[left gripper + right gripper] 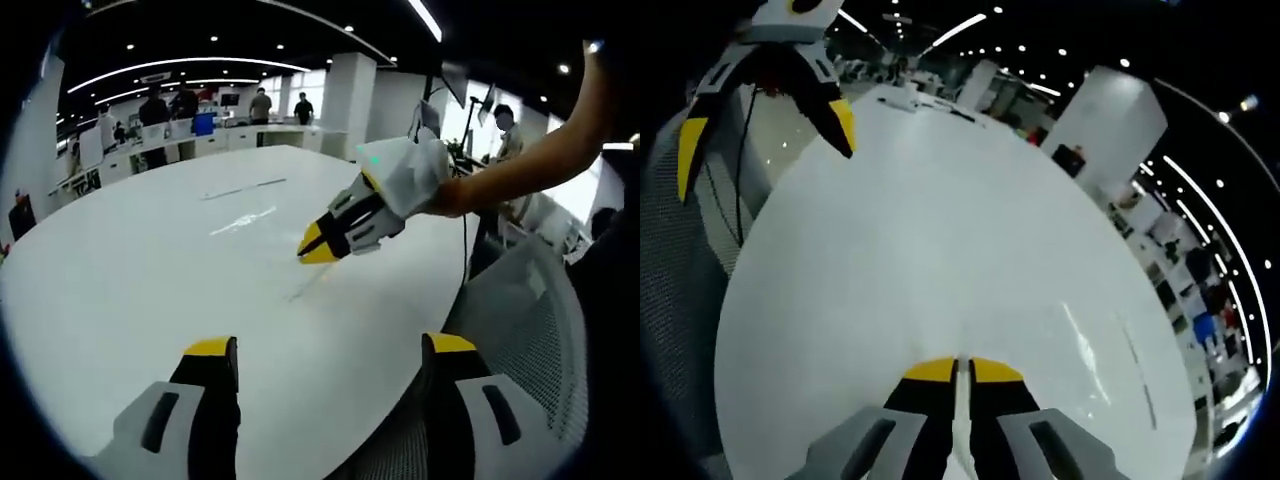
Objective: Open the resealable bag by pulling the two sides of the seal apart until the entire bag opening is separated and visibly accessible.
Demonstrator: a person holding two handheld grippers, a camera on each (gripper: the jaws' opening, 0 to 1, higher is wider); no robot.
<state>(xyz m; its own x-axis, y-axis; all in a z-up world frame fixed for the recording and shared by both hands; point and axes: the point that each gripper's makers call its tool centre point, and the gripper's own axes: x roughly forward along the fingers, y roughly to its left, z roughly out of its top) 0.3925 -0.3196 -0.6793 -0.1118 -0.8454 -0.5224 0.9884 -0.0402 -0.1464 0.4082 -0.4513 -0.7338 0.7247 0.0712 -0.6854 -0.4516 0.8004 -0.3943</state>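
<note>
My left gripper (330, 345) stands wide open over the near edge of the white table (150, 290), with nothing between its yellow-tipped jaws. From the right, a person's bare arm brings my right gripper (318, 245) in low over the table, its tips together. In the right gripper view its jaws (960, 368) are shut, with a thin pale sliver between them; I cannot tell whether that is clear bag film. A faint glossy patch (245, 220) lies on the table beyond; it may be the clear bag or a reflection. The left gripper (768, 135) hangs open at the upper left.
A grey mesh chair (520, 330) stands at the table's right edge beside a dark cable (465, 240). Several people stand by desks (180, 135) at the far side of the office. A thin line (245, 188) crosses the tabletop farther back.
</note>
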